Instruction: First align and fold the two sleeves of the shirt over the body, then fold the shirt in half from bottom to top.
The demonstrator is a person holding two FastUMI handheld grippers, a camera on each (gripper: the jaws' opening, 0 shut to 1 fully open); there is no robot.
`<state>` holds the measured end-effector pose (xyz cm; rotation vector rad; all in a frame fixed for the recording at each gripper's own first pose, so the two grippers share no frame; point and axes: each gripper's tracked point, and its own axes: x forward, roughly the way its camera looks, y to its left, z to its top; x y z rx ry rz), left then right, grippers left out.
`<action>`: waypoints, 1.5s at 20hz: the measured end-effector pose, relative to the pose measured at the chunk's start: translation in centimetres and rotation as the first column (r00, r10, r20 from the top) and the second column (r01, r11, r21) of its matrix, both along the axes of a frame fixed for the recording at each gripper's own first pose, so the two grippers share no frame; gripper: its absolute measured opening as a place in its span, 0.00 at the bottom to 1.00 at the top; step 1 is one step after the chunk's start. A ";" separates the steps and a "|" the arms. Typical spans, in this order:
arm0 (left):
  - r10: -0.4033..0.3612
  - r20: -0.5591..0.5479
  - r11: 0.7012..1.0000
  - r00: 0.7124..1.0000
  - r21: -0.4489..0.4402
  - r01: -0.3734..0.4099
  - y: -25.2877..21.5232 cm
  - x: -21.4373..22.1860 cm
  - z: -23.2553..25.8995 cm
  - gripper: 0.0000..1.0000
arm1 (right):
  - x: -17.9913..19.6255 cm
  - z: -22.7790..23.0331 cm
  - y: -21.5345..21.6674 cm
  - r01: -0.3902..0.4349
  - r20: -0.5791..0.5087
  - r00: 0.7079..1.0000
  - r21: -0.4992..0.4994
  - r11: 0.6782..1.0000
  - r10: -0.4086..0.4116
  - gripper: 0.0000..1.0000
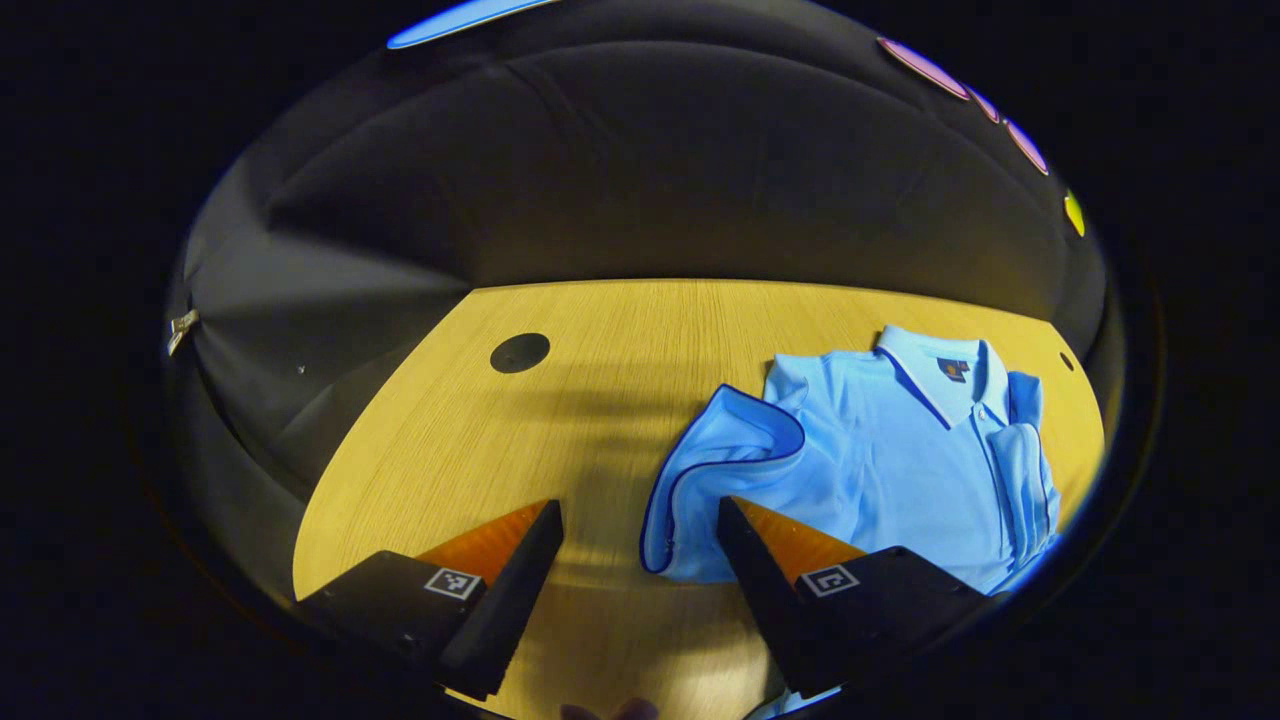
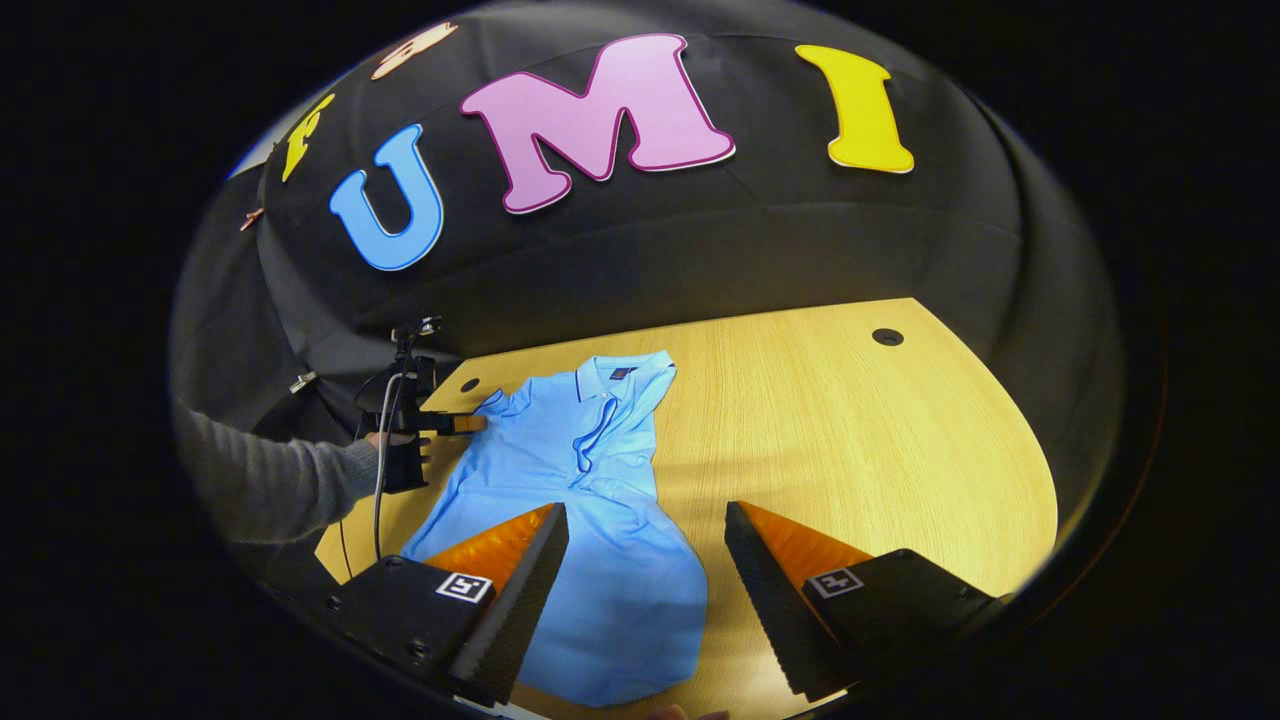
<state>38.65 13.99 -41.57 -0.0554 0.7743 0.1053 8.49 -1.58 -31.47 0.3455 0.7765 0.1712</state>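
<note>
We've got a light blue polo shirt point(image 2: 590, 470) lying flat on the wooden table point(image 2: 880, 450), collar toward the booth wall and hem toward us. It has dark trim along the collar and sleeve edges, plus a small dark patch inside the neck. In the left gripper view the shirt point(image 1: 880, 450) sits off to the right of the table point(image 1: 480, 440), and one sleeve point(image 1: 720, 450) bulges up in a curled loop, its cuff edge standing off the wood. The other sleeve point(image 1: 1025, 470) already lies folded over the chest, in a narrow strip beside the button placket.

The left gripper point(image 1: 640, 520) has its fingers spread wide with nothing between them; one fingertip overlaps the curled sleeve in the picture, but we can't tell if it actually touches the cloth. The right gripper point(image 2: 645, 525) is spread wide too, hanging above the lower half of the shirt, holding nothing.

Hard bits: the hem is cut off at the bottom edge in the left gripper view, and the far right side of the shirt smears into the fisheye rim. The patch is too small to make out.

The right gripper view gives us the whole shirt length, plus the other gripper point(image 2: 470, 423) over by the left sleeve, held by a hand point(image 2: 385, 440) in a grey sleeve point(image 2: 270, 480). From there its tips seem to sit right at the sleeve edge. The left gripper view gives the close look at that curled cuff.
</note>
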 end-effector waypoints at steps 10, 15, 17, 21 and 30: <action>-0.027 -0.010 0.995 1.000 -0.099 0.026 -2.6 -0.4 0.4 0.06 | -1.3 -0.5 -0.5 0.012 -0.024 1.000 0.013 1.000 -0.012 0.98; -0.035 0.031 0.993 0.999 -0.114 0.038 -2.9 -0.3 2.3 0.06 | -1.3 -0.5 -1.1 0.028 -0.021 0.999 0.014 0.999 -0.028 0.98; -0.034 0.089 0.992 0.995 -0.122 0.044 -3.5 0.2 4.4 0.06 | -1.3 -0.5 -1.3 0.034 -0.019 0.999 0.018 0.999 -0.034 0.98; -0.064 0.159 0.986 0.985 -0.142 0.086 -6.5 0.3 7.6 0.06 | -1.3 -0.2 -1.4 0.038 -0.014 0.999 0.024 0.999 -0.038 0.98; -0.256 0.243 0.943 0.936 -0.153 0.297 -18.7 -1.8 11.0 0.06 | -2.1 0.4 -2.3 0.054 -0.004 0.999 0.024 0.998 -0.054 0.98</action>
